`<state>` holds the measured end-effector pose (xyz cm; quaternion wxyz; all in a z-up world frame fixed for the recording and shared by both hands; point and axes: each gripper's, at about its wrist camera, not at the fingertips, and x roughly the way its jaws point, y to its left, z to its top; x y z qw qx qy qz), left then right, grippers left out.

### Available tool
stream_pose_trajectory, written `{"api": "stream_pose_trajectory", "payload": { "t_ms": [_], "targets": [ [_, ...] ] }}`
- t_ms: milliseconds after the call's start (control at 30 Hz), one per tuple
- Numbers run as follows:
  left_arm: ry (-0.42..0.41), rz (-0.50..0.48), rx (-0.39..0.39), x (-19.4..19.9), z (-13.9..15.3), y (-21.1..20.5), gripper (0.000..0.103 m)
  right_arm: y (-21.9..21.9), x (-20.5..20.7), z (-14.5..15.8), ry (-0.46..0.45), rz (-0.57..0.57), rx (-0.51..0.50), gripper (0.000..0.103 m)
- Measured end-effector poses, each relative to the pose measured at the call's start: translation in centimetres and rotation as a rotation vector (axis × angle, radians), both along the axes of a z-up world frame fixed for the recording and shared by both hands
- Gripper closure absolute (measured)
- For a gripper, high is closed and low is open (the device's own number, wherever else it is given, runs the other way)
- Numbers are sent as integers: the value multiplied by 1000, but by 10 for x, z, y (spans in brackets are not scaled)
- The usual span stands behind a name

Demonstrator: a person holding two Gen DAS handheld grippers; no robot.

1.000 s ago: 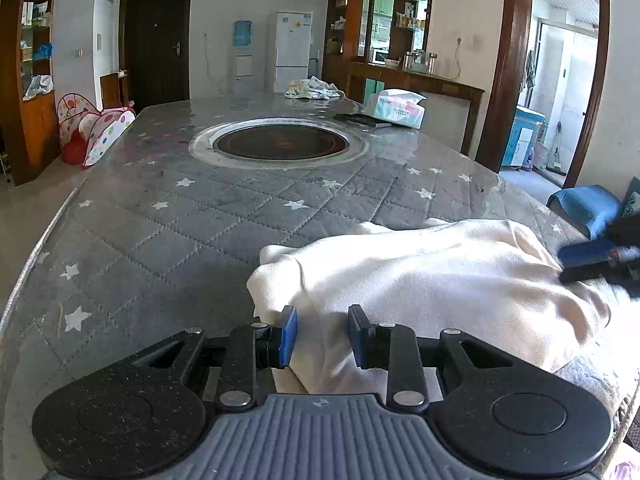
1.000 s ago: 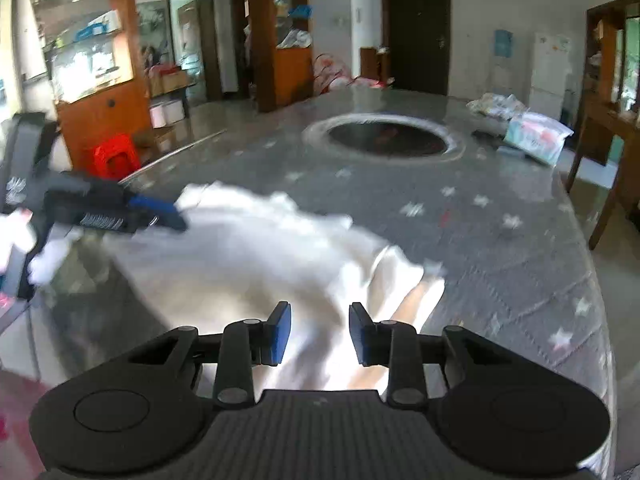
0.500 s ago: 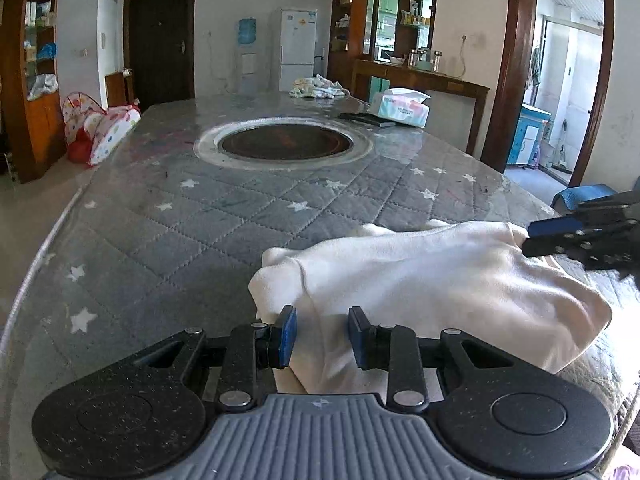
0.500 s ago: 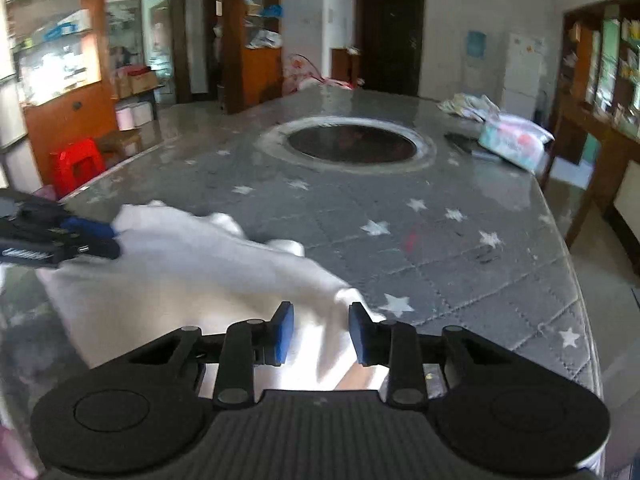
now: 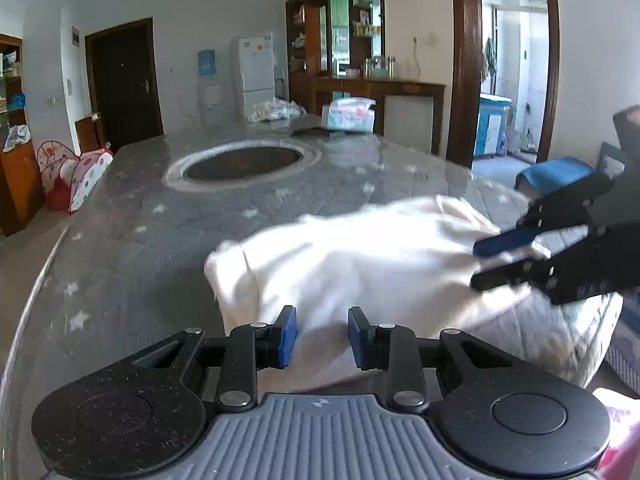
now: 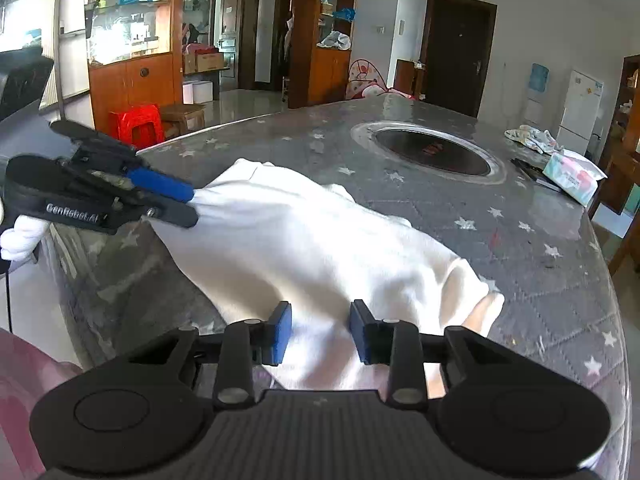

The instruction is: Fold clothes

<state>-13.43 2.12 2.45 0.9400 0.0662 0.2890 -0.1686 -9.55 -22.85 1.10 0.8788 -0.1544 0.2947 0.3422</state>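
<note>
Left claw point(image 6: 192, 205): clenched on one end of the white garment point(image 6: 304, 240). The cloth runs taut out of the fingertips and is lifted just off the surface point(image 6: 440, 216), over its near-left edge.

Garment: one cream-white piece, spread along the near edge of the surface. The middle sags onto the quilted cover and both ends are raised. One loose flap lies toward the near-right corner. It is well apart from the round inset point(image 6: 432, 154) at the surface centre.

Right claw point(image 5: 476, 265): the left wrist view shows cloth between its 2 fingers, so I read it as grasping the other end. That view is motion-blurred, so confidence is lower.

My read of the step: both ends are pinched and the cloth is being stretched flat, ahead of a fold.

How to do it well:
- Pull the 2 claws apart evenly until the sag goes, no harder. A pinch this close to the cloth edge may slip.
- Hold both claws at 1 height so the front edge hangs straight.
- Lay the far part down first, then lower toward the near edge to push wrinkles out.
- Sort out the loose flap before folding, or it gets trapped as a lump.
- Stay on the near half. The tissue pack point(image 6: 572, 176) sits at the far-right edge, so snag risk looks low.
</note>
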Motion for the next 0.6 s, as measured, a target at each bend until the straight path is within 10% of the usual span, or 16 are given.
{"api": "stream_pose_trajectory", "payload": {
  "t_ms": [600],
  "targets": [
    [-26, -33, -51, 9, 9, -10, 72, 24, 14, 5, 7, 48, 23, 63]
  ]
}}
